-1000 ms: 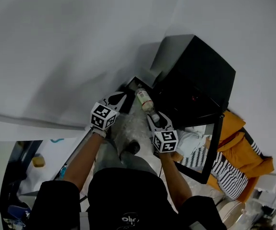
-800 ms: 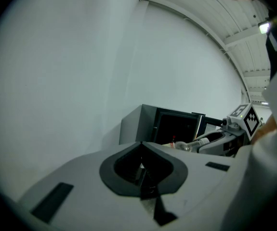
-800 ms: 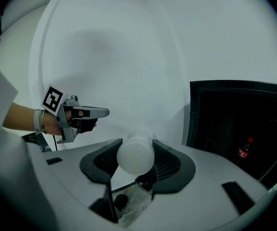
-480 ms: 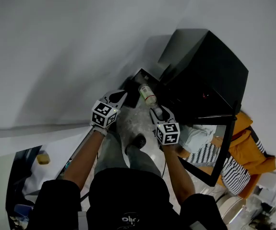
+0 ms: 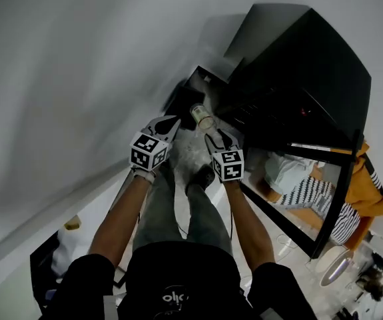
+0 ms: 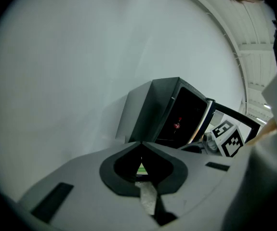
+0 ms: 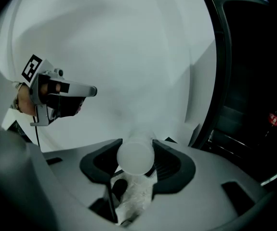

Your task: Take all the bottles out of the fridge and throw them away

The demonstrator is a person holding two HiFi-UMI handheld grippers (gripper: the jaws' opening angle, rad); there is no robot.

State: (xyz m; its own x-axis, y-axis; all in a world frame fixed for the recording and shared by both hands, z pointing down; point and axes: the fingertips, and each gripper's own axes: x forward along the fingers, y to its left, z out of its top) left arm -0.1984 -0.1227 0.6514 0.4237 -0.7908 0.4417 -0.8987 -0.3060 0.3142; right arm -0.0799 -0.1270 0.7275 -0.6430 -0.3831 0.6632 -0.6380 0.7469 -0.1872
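1. the black fridge (image 5: pixel 298 79) stands at the right with its door open; a small bottle (image 6: pixel 178 124) with a red label stands inside it.
2. the right tool (image 5: pixel 212 137) grips a clear bottle (image 5: pixel 201 117) with a white cap, held out just left of the fridge.
3. the left tool (image 5: pixel 170 121) has its jaws pressed together.

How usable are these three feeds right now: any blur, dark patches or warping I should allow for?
Head view: heavy fisheye warp, fridge interior nearly black. Left gripper view: dark vignette at the corners; inside the fridge only a red spot shows. Right gripper view: the bottle in the right tool is a pale, overexposed blur, too close to focus.
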